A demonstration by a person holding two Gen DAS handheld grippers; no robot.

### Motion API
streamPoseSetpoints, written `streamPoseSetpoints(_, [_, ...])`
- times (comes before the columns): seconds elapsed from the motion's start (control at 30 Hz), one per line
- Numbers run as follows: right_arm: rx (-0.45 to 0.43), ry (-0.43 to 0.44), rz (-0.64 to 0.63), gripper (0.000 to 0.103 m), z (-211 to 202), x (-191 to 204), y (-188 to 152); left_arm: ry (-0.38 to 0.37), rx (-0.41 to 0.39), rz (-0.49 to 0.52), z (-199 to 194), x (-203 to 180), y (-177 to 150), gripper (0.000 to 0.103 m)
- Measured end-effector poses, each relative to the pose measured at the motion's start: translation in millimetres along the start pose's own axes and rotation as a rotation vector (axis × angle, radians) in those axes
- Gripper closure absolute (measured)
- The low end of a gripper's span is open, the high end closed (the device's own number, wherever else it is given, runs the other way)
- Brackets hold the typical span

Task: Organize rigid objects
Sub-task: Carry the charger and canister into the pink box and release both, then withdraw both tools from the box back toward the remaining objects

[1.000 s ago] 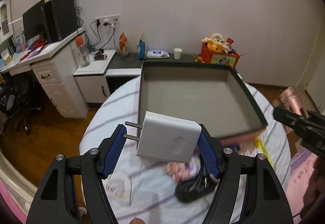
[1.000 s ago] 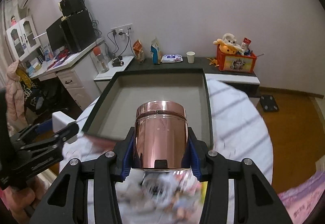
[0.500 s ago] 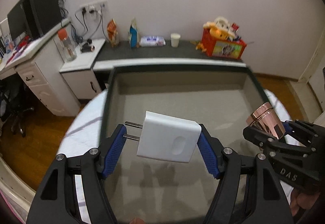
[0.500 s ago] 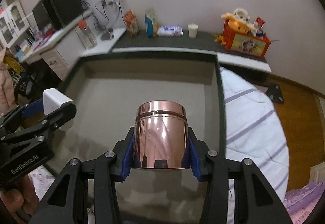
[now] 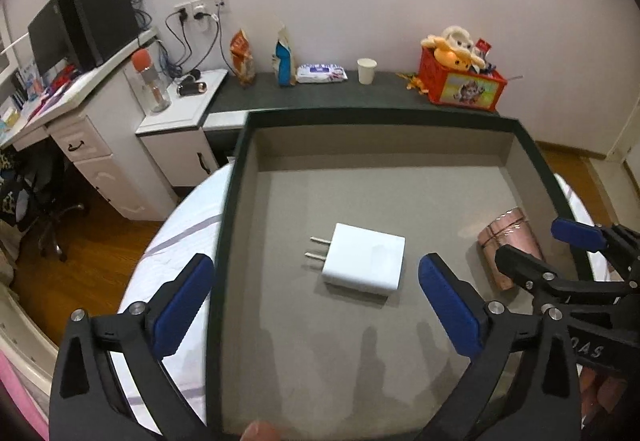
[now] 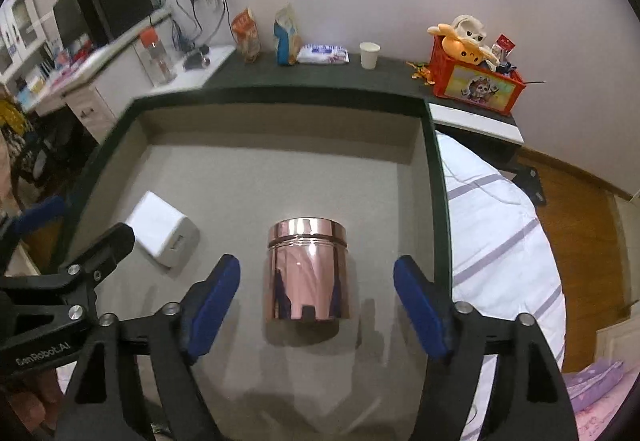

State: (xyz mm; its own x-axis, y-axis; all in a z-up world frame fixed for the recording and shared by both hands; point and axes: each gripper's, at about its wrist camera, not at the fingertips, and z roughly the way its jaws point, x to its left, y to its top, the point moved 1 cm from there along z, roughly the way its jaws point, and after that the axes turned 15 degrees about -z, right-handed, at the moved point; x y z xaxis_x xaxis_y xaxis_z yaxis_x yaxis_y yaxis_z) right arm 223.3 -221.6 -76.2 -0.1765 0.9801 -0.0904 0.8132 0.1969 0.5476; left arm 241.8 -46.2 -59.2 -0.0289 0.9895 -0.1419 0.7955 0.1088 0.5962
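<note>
A white plug charger (image 5: pixel 363 263) lies flat on the grey floor of a large dark-rimmed tray (image 5: pixel 384 114), prongs pointing left. My left gripper (image 5: pixel 316 305) is open above and just behind it, holding nothing. A copper canister (image 6: pixel 307 273) stands upright in the same tray (image 6: pixel 280 97), to the right of the charger (image 6: pixel 162 233). My right gripper (image 6: pixel 316 309) is open around the canister with gaps on both sides. The canister (image 5: pixel 510 243) and the right gripper's fingers (image 5: pixel 576 235) also show at the right of the left wrist view.
The tray sits on a round table with a white striped cloth (image 6: pixel 500 241). Behind it a dark shelf (image 5: pixel 340 91) holds snack bags, a wipes pack, a paper cup (image 5: pixel 367 70) and a red toy crate (image 5: pixel 460 81). A white desk (image 5: pixel 80 121) stands at left.
Both grippers moved over the tray and lowered. The left let go of the charger and the right let go of the canister; both objects now rest on the tray floor and both jaws have opened.
</note>
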Motion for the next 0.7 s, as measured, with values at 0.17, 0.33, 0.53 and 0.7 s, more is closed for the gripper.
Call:
streamPoseSetpoints(0.17, [-0.056,-0.014,0.0,0.008,-33,12,-8,-0.008,-0.057,-0.022,-42,14,-6,0.0])
streamPoseSetpoints(0.33, [-0.157,0.005,0.044,0.0,-82,20,-32,-0.045,-0.109,-0.038,-90,30,-24,0.0])
streamPoseSetpoints(0.53, [-0.25,0.002,0.076,0.0,-138,32,-85,-0.075,-0.166,-0.049,-140,55,-68,0.0])
streamPoseSetpoints(0.7, [-0.245,-0.017,0.112,0.0,-161,38,-137,-0.08,-0.171,-0.068,-161,71,-105,0.0])
